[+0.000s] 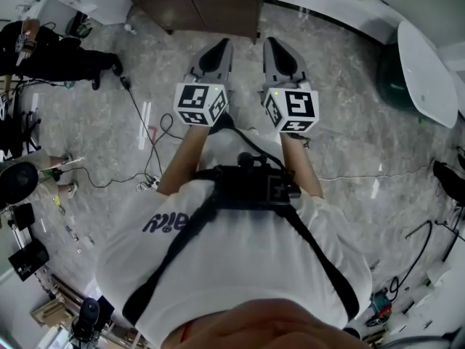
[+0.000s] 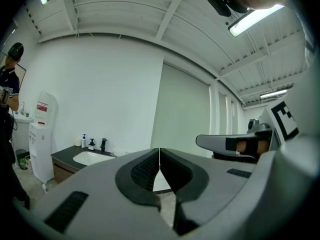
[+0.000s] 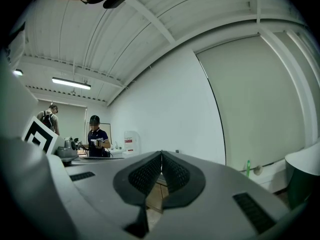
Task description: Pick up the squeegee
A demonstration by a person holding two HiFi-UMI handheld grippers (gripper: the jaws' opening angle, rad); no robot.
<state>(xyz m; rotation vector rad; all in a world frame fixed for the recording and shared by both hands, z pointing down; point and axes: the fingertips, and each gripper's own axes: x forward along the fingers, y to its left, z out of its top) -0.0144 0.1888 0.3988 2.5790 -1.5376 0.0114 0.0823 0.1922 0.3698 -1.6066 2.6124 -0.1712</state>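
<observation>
As seen from the head view, the left gripper (image 1: 215,55) and right gripper (image 1: 282,58) hung side by side over a glossy marbled floor (image 1: 349,144). Left gripper view: ribbed black fingers (image 2: 145,170) met, empty. Right gripper view: its fingers (image 3: 175,174) were likewise closed, empty. The squeegee appeared nowhere.

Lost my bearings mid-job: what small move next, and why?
Probably step toward the cabinet and scan for the squeegee: no view shows it, and the left gripper and right gripper are shut, empty, held level.

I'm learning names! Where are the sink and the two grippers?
sink (image 2: 90,157): left gripper view, white basin.
left gripper (image 2: 159,154): left gripper view, closed jaw tips.
right gripper (image 3: 161,156): right gripper view, closed jaw tips.
</observation>
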